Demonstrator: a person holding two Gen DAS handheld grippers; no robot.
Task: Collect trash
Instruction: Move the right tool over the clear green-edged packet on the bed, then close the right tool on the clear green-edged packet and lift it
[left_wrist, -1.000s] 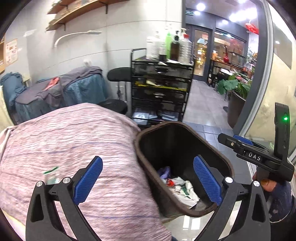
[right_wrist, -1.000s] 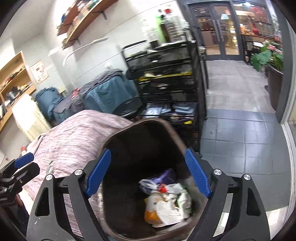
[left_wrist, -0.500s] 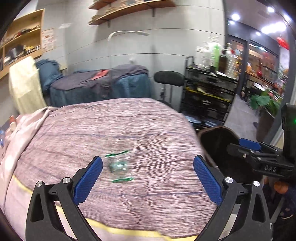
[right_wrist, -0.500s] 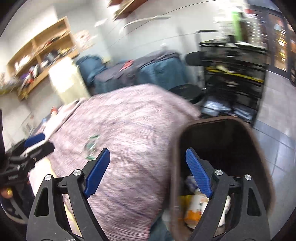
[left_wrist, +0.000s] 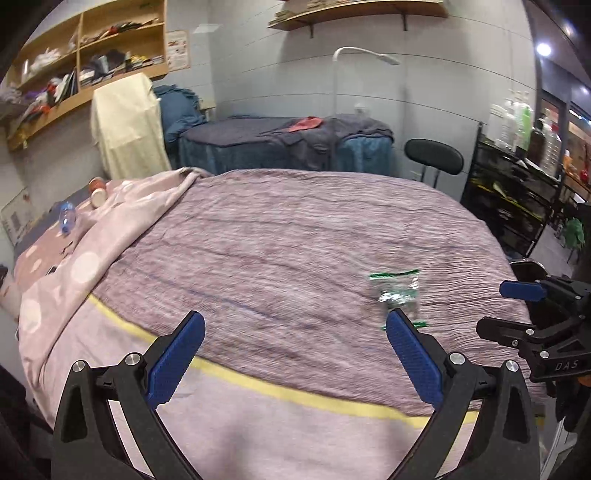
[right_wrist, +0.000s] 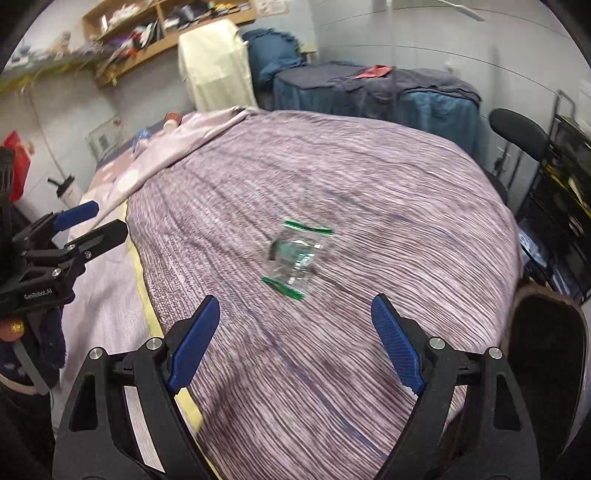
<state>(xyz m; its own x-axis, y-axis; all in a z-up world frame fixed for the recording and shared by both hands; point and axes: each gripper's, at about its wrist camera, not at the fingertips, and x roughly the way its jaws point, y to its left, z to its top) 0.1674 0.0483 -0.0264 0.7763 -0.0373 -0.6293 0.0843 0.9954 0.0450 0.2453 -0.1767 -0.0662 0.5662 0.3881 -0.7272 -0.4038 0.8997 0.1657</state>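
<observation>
A clear plastic wrapper with green edges (right_wrist: 297, 256) lies on the purple striped bed cover (right_wrist: 332, 177); in the left wrist view it lies (left_wrist: 397, 291) just beyond the right fingertip. My right gripper (right_wrist: 293, 338) is open and empty, above the cover just short of the wrapper. My left gripper (left_wrist: 293, 349) is open and empty over the near part of the bed. The dark brown trash bin's rim (right_wrist: 550, 295) shows at the right edge of the right wrist view. A small bottle (left_wrist: 67, 218) and a cup (left_wrist: 98, 188) lie at the bed's far left.
A pink dotted blanket (left_wrist: 122, 221) lies folded back on the left of the bed. A second bed with blue and grey covers (left_wrist: 295, 147), a black stool (left_wrist: 434, 157) and a black wire cart (left_wrist: 517, 184) stand behind. Wall shelves (left_wrist: 85, 74) hang at the upper left.
Both grippers have swung left, away from the trash bin and over the bed. The wrapper on the cover has come into view in front of the right gripper.
</observation>
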